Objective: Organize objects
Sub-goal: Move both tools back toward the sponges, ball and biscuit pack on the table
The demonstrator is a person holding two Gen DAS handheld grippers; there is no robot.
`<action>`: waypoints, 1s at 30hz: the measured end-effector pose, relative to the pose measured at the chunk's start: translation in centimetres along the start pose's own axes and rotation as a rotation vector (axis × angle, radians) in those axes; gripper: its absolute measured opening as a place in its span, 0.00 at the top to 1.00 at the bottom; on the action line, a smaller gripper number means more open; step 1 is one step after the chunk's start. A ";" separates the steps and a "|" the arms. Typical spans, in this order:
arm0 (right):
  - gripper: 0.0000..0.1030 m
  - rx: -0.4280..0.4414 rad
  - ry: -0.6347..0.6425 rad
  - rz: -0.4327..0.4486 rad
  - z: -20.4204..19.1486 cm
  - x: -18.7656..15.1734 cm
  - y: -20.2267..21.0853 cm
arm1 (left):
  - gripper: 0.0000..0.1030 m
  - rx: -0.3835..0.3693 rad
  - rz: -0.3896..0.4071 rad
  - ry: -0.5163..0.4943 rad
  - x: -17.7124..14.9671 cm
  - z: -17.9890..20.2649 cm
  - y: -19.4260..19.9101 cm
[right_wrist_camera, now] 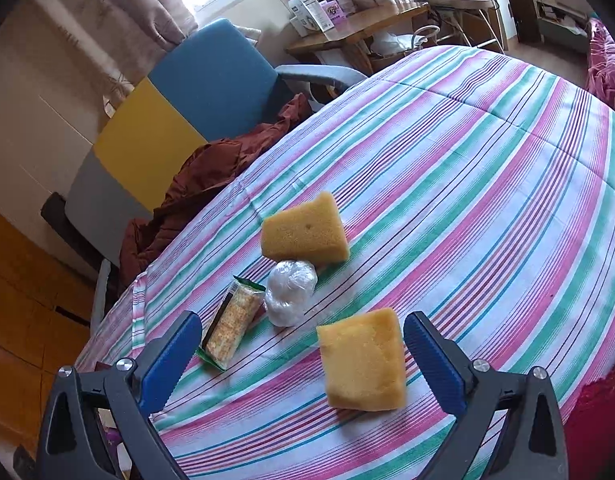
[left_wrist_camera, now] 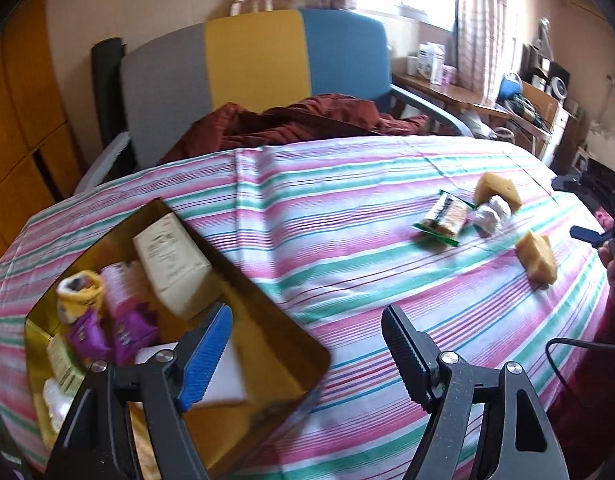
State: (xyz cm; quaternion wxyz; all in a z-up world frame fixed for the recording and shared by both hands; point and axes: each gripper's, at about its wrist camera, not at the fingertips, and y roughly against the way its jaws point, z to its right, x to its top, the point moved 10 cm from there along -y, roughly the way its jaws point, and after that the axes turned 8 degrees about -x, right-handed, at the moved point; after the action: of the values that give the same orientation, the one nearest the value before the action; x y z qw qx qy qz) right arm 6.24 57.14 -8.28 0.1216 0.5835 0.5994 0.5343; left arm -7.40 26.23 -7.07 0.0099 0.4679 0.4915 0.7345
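Note:
A gold tin box (left_wrist_camera: 267, 320) holding several packets sits at the left of the striped table. My left gripper (left_wrist_camera: 307, 332) hangs open and empty at the box's right edge. To the right lie a green cracker packet (left_wrist_camera: 443, 216), a white plastic-wrapped bundle (left_wrist_camera: 491, 214) and two yellow sponges (left_wrist_camera: 497, 190) (left_wrist_camera: 537, 256). My right gripper (right_wrist_camera: 303, 344) stands open over the table. The near sponge (right_wrist_camera: 361, 360) lies between its fingers, untouched. The cracker packet (right_wrist_camera: 231, 326), the bundle (right_wrist_camera: 289, 292) and the far sponge (right_wrist_camera: 303, 232) lie just beyond.
A grey, yellow and blue chair (left_wrist_camera: 251, 64) with a dark red cloth (left_wrist_camera: 291, 124) stands at the table's far edge. A cluttered wooden desk (right_wrist_camera: 355, 28) is behind. A black cable (left_wrist_camera: 567, 348) lies at the table's right edge.

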 end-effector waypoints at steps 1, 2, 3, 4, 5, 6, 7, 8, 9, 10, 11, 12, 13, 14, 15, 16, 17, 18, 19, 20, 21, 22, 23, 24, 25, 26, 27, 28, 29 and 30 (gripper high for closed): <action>0.00 0.000 0.000 0.000 0.1 0.0 -0.1 | 0.24 -0.007 -0.004 -0.010 0.1 0.6 -0.3; 0.00 -0.002 -0.002 0.002 0.1 0.1 -0.1 | 0.24 -0.013 -0.008 -0.019 0.1 1.0 -0.5; 0.00 -0.004 -0.005 0.005 0.2 0.1 -0.1 | 0.24 -0.019 -0.013 -0.028 0.1 1.5 -0.7; 0.00 -0.007 -0.011 0.010 0.4 0.2 0.0 | 0.24 -0.024 -0.019 -0.036 0.2 1.9 -1.0; 0.00 -0.012 -0.023 0.017 0.6 0.3 0.0 | 0.24 -0.029 -0.024 -0.043 0.2 2.3 -1.2; 0.00 -0.015 -0.034 0.019 0.8 0.4 0.1 | 0.24 -0.033 -0.029 -0.050 0.3 2.7 -1.5; 0.00 -0.015 -0.046 0.016 1.1 0.4 0.0 | 0.23 -0.039 -0.032 -0.058 0.4 3.1 -1.7; 0.00 -0.010 -0.060 0.007 1.2 0.4 -0.1 | 0.22 -0.042 -0.033 -0.064 0.5 3.4 -1.9; 0.00 -0.009 -0.068 0.002 1.3 0.4 -0.2 | 0.21 -0.049 -0.037 -0.073 0.6 3.9 -2.3; 0.00 -0.008 -0.074 0.001 1.4 0.4 -0.2 | 0.21 -0.055 -0.040 -0.080 0.6 4.3 -2.5; 0.00 -0.004 -0.079 0.001 1.5 0.4 -0.2 | 0.21 -0.061 -0.045 -0.087 0.7 4.6 -2.9; 0.00 0.002 -0.079 -0.001 1.4 0.4 -0.3 | 0.21 -0.066 -0.051 -0.094 0.8 5.0 -3.4; 0.00 0.005 -0.077 -0.003 1.4 0.4 -0.2 | 0.21 -0.066 -0.054 -0.096 0.8 5.1 -3.6; 0.00 0.007 -0.074 -0.006 1.3 0.3 -0.2 | 0.21 -0.066 -0.061 -0.094 0.9 5.2 -4.1; 0.00 0.011 -0.069 -0.009 1.2 0.3 -0.3 | 0.21 -0.069 -0.067 -0.091 1.0 5.4 -4.5; 0.00 0.014 -0.067 -0.010 1.1 0.3 -0.3 | 0.21 -0.072 -0.073 -0.089 1.0 5.5 -4.9; 0.00 0.016 -0.065 -0.011 1.0 0.2 -0.3 | 0.21 -0.072 -0.078 -0.090 1.1 5.6 -5.2; 0.00 0.019 -0.064 -0.013 1.0 0.2 -0.3 | 0.21 -0.069 -0.083 -0.095 1.2 5.8 -5.6; 0.00 0.022 -0.065 -0.015 1.0 0.2 -0.3 | 0.21 -0.066 -0.089 -0.101 1.2 6.0 -6.0; 0.00 0.027 -0.066 -0.017 1.0 0.2 -0.3 | 0.21 -0.067 -0.093 -0.104 1.2 6.1 -6.3; 0.00 0.032 -0.068 -0.017 1.0 0.2 -0.3 | 0.21 -0.068 -0.099 -0.107 1.3 6.4 -6.6; 0.00 0.035 -0.069 -0.017 1.0 0.2 -0.3 | 0.21 -0.070 -0.105 -0.110 1.3 6.7 -6.9; 0.00 0.038 -0.070 -0.016 1.0 0.2 -0.2 | 0.21 -0.072 -0.108 -0.114 1.4 7.0 -7.2; 0.00 0.043 -0.072 -0.016 1.0 0.2 -0.2 | 0.21 -0.076 -0.110 -0.121 1.5 7.4 -7.4; 0.00 0.047 -0.075 -0.016 1.0 0.2 -0.1 | 0.21 -0.080 -0.112 -0.130 1.6 7.9 -7.5; 0.00 0.051 -0.079 -0.016 1.0 0.2 -0.1 | 0.21 -0.083 -0.113 -0.138 1.7 8.3 -7.7; 0.00 0.057 -0.082 -0.018 1.0 0.2 -0.1 | 0.21 -0.087 -0.115 -0.147 1.8 8.8 -7.8; 0.00 0.060 -0.083 -0.019 1.0 0.2 -0.1 | 0.21 -0.091 -0.119 -0.154 1.8 9.3 -8.0; 0.00 0.062 -0.084 -0.020 1.0 0.2 -0.1 | 0.21 -0.095 -0.120 -0.161 1.8 9.6 -8.0; 0.00 0.068 -0.083 -0.022 0.9 0.2 -0.1 | 0.21 -0.098 -0.122 -0.169 1.8 10.0 -8.1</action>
State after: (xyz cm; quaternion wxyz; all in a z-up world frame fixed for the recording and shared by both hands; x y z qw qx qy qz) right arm 6.82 57.76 -8.64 0.1325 0.6022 0.6182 0.4875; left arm -5.07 38.47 -10.99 0.1187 0.4964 0.4800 0.7135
